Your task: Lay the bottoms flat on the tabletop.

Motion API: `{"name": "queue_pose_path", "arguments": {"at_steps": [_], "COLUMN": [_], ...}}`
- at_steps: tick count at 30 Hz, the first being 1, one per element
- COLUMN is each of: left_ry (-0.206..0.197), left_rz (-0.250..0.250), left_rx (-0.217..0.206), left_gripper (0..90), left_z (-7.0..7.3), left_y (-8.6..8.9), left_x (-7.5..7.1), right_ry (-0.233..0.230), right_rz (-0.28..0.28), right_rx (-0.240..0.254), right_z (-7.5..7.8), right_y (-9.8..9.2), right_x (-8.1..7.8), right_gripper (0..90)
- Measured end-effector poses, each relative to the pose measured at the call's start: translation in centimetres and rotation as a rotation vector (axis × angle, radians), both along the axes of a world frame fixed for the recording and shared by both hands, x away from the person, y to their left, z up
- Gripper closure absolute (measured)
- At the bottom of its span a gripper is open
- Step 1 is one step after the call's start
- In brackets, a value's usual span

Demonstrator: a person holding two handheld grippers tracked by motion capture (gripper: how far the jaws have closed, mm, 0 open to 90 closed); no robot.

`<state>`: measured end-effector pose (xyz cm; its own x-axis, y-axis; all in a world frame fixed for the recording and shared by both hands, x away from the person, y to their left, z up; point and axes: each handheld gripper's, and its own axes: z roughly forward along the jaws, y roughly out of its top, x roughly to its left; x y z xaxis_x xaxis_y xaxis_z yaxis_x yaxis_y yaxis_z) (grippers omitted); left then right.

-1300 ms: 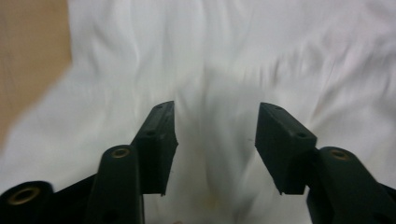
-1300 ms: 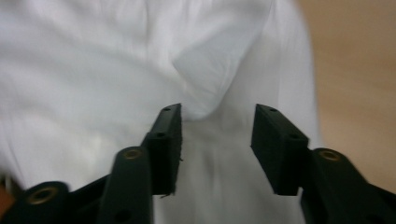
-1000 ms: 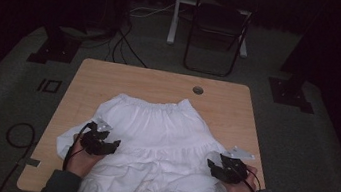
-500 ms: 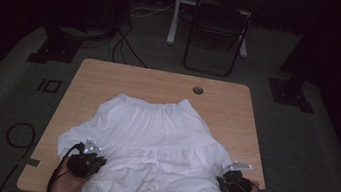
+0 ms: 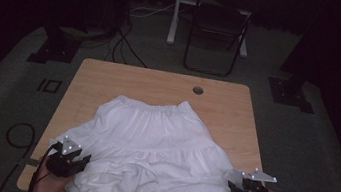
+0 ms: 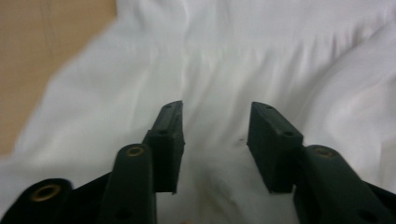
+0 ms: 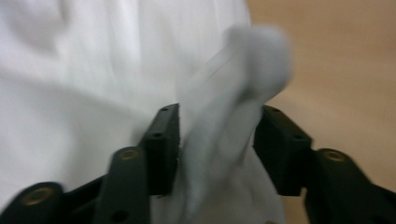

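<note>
White skirt, tan wooden table

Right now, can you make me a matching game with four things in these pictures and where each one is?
Things:
1. white skirt
2. left hand-held gripper
3. round hole
4. black chair

Places:
A. on the floor beyond the table
B. at the garment's near left corner
C. spread across the wooden table
D. in the tabletop near its far edge

Pairs: 1-C, 2-B, 3-D, 4-A
</note>
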<state>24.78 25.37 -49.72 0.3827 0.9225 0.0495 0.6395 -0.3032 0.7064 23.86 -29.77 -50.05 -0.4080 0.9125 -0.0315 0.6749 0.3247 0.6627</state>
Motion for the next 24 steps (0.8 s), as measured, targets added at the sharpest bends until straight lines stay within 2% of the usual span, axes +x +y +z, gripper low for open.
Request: {"name": "queue_pose_path", "arguments": {"at_steps": [1, 4, 5, 6, 7, 8, 9, 10, 11, 12, 13, 14, 15, 16, 17, 18, 19, 20, 21, 23, 24], "left_ry": [-0.020, -0.029, -0.029, -0.002, -0.002, 0.025, 0.025, 0.052, 0.052, 0.065, 0.058, 0.053, 0.053, 0.035, 0.035, 0.019, 0.019, 0.006, 0.006, -0.003, -0.003], "left_rz": [0.002, 0.007, 0.007, 0.010, 0.010, 0.002, 0.002, 0.004, 0.004, 0.001, 0.002, 0.008, 0.008, 0.011, 0.011, 0.012, 0.012, 0.003, 0.003, 0.009, 0.009], "left_rx": [-0.004, -0.005, -0.005, 0.002, 0.002, 0.020, 0.020, 0.032, 0.032, 0.043, 0.021, -0.001, -0.001, -0.022, -0.022, -0.033, -0.033, -0.035, -0.035, -0.027, -0.027], "left_gripper": [50.8, 46.2, 45.6, 45.5, 45.3, 44.9, 44.8, 45.0, 45.2, 45.5, 45.5, 46.7, 47.1, 47.3, 47.5, 48.0, 48.2, 48.2, 48.2, 48.2, 48.3], "left_z": [0.1, -0.4, -0.4, -1.4, -1.4, -2.4, -2.4, -3.2, -3.2, -3.5, -3.7, -3.9, -3.9, -4.1, -4.1, -4.2, -4.2, -4.3, -4.3, -4.3, -4.3], "left_y": [-0.2, -1.0, -1.0, -1.6, -1.6, -2.3, -2.3, -2.8, -2.8, -3.0, -3.0, -3.0, -3.0, -3.0, -3.0, -3.1, -3.1, -3.5, -3.5, -4.2, -4.2], "left_x": [0.5, 2.2, 2.2, 3.2, 3.2, 3.9, 3.9, 4.5, 4.5, 4.8, 4.9, 5.5, 5.5, 6.4, 6.4, 7.5, 7.5, 8.9, 8.9, 11.2, 11.2], "right_ry": [-0.026, -0.078, -0.078, -0.077, -0.077, -0.063, -0.063, -0.038, -0.038, -0.008, -0.008, -0.011, -0.011, -0.024, -0.024, -0.032, -0.032, -0.038, -0.038, -0.049, -0.049], "right_rz": [0.006, 0.031, 0.031, 0.056, 0.056, 0.067, 0.067, 0.072, 0.072, 0.071, 0.071, 0.059, 0.059, 0.049, 0.049, 0.023, 0.023, -0.001, -0.001, -0.023, -0.023], "right_rx": [0.011, 0.023, 0.023, 0.015, 0.015, 0.001, 0.001, -0.007, -0.007, -0.030, -0.030, -0.056, -0.056, -0.054, -0.054, -0.057, -0.057, -0.055, -0.055, -0.065, -0.065], "right_z": [0.4, 0.8, 0.8, 0.3, 0.3, -0.6, -0.6, -1.8, -1.8, -2.8, -2.8, -3.5, -3.5, -3.5, -3.5, -3.6, -3.6, -3.6, -3.6, -3.6, -3.6], "right_y": [0.4, 2.2, 2.2, 3.6, 3.6, 4.9, 4.9, 5.9, 5.9, 6.8, 6.8, 7.4, 7.4, 7.4, 7.4, 7.2, 7.2, 6.9, 6.9, 6.6, 6.6], "right_x": [0.4, 1.9, 1.9, 3.1, 3.1, 4.4, 4.4, 5.7, 5.7, 6.6, 6.6, 7.2, 7.2, 7.6, 7.6, 8.1, 8.1, 8.8, 8.8, 9.8, 9.8], "right_gripper": [44.0, 38.9, 38.9, 37.6, 37.6, 36.9, 36.9, 36.8, 36.8, 35.1, 35.1, 34.4, 34.4, 35.7, 35.7, 36.7, 36.7, 36.9, 36.9, 36.9, 36.9]}}
